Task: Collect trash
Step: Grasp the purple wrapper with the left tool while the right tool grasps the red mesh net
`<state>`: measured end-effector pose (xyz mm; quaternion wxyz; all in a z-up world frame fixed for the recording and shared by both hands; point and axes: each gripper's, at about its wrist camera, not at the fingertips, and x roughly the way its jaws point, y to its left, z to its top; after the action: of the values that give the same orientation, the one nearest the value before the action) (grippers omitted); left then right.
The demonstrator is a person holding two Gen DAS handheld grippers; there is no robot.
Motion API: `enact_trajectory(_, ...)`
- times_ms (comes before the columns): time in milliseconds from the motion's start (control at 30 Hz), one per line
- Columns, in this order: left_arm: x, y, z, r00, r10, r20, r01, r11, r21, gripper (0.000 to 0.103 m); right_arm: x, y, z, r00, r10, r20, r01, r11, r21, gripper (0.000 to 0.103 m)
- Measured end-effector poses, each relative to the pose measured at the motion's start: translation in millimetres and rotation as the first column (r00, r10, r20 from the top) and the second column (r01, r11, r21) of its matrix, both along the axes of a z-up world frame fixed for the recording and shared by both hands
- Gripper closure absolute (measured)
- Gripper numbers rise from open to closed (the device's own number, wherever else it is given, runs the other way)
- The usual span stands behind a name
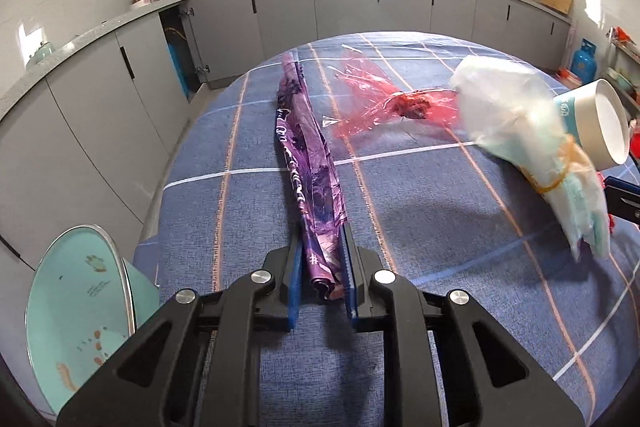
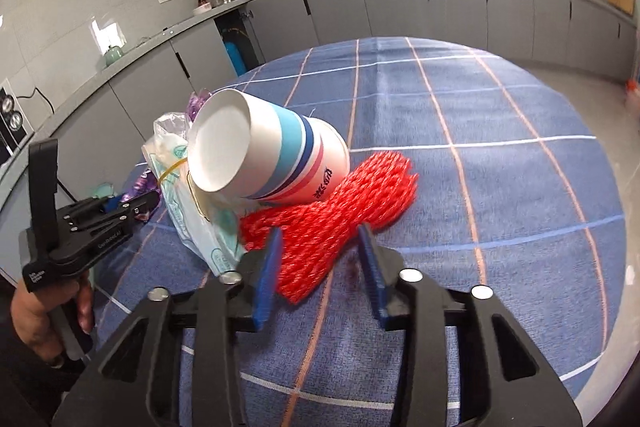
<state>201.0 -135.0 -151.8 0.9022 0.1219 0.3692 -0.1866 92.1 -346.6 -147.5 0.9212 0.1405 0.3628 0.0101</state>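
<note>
On the table (image 1: 400,227), covered in a blue checked cloth, the left claw (image 1: 322,267) is clenched on the near end of a long purple wrapper (image 1: 308,163), its blue pads pressing the wrapper from both sides. Beyond the wrapper's far half, to its right, lies a crumpled red cellophane sheet (image 1: 372,99). Further right of the wrapper rest a clear plastic bag (image 1: 516,123) and a tipped paper cup (image 2: 272,155). The cup lies partly on a red foam net (image 2: 340,203). The right claw (image 2: 320,259) grasps that net's near end between its blue pads. A hand (image 2: 36,315) holds the left tool's handle.
</note>
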Motion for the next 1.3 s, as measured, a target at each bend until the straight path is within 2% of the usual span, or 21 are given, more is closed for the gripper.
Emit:
enact_trajectory(67, -1, 0, 1, 1.000, -0.009, -0.001, 0.009, 1.000, -0.007, 0.091, -1, 1, 0, 1.000, 0.005, -0.004, -0.005, 1.000, 0.004, 0.087)
enact_trajectory(100, -3, 2, 3, 1.000, -0.012, 0.001, 0.012, 1.000, -0.009, 0.093, -3, 1, 0, 1.000, 0.003, -0.002, -0.003, 1.000, -0.002, 0.097)
enact_trajectory(133, -6, 3, 5, 1.000, -0.014, 0.005, 0.014, 1.000, -0.014, 0.099, -4, 3, 1, 1.000, 0.001, -0.002, -0.001, 1.000, -0.007, 0.102)
enact_trajectory(367, -35, 18, 26, 0.998, -0.037, 0.052, 0.039, 0.998, -0.043, 0.100, -20, 0, 6, 1.000, -0.020, 0.009, 0.021, 0.999, -0.049, 0.102)
enact_trajectory(467, -46, 26, 32, 0.997, -0.034, 0.062, 0.037, 0.998, -0.050, 0.100, -28, 1, 13, 0.999, -0.040, 0.034, 0.044, 0.992, -0.119, 0.102)
enact_trajectory(633, -58, 44, 43, 0.996, 0.015, 0.083, -0.009, 0.997, -0.075, 0.100, -33, -1, 17, 0.997, -0.064, 0.046, 0.070, 0.986, -0.150, 0.102)
enact_trajectory(667, -59, 48, 44, 0.996, 0.029, 0.084, -0.022, 0.996, -0.083, 0.100, -34, -3, 18, 0.996, -0.069, 0.054, 0.075, 0.989, -0.131, 0.097)
enact_trajectory(700, -59, 49, 45, 0.995, 0.037, 0.088, -0.029, 0.996, -0.083, 0.100, -32, -3, 18, 0.996, -0.070, 0.054, 0.076, 0.991, -0.113, 0.069)
enact_trajectory(767, -58, 51, 44, 0.995, 0.037, 0.091, -0.029, 0.996, -0.082, 0.100, -29, -4, 19, 0.995, -0.079, 0.059, 0.084, 0.992, -0.097, 0.045)
enact_trajectory(933, -62, 45, 43, 0.995, 0.031, 0.099, -0.022, 0.996, -0.088, 0.100, -9, -3, 7, 0.996, -0.093, 0.001, 0.093, 0.992, -0.082, 0.046)
enact_trajectory(967, -63, 44, 43, 0.994, 0.029, 0.104, -0.020, 0.996, -0.087, 0.100, -5, -2, 2, 0.996, -0.088, -0.019, 0.087, 0.994, -0.068, 0.047)
enact_trajectory(1000, -63, 43, 42, 0.994, 0.026, 0.103, -0.017, 0.996, -0.089, 0.100, -3, -3, 0, 0.996, -0.082, -0.036, 0.080, 0.995, -0.057, 0.057)
enact_trajectory(1033, -64, 44, 42, 0.995, 0.026, 0.100, -0.017, 0.996, -0.093, 0.100, -1, -4, 0, 0.996, -0.077, -0.043, 0.075, 0.996, -0.054, 0.061)
enact_trajectory(1067, -64, 45, 42, 0.995, 0.027, 0.098, -0.018, 0.995, -0.099, 0.100, 0, -4, -1, 0.996, -0.072, -0.051, 0.070, 0.996, -0.050, 0.074)
enact_trajectory(1100, -66, 47, 42, 0.995, 0.027, 0.098, -0.017, 0.994, -0.103, 0.100, 3, -5, -4, 0.996, -0.060, -0.071, 0.057, 0.998, -0.038, 0.079)
enact_trajectory(1200, -68, 49, 44, 0.995, 0.023, 0.100, -0.012, 0.994, -0.113, 0.100, 1, -7, -1, 0.997, -0.052, -0.060, 0.050, 0.998, -0.041, 0.090)
enact_trajectory(1300, -72, 52, 51, 0.993, 0.022, 0.116, -0.008, 0.993, -0.116, 0.100, -6, -4, 5, 0.998, -0.058, -0.035, 0.055, 0.995, -0.082, 0.094)
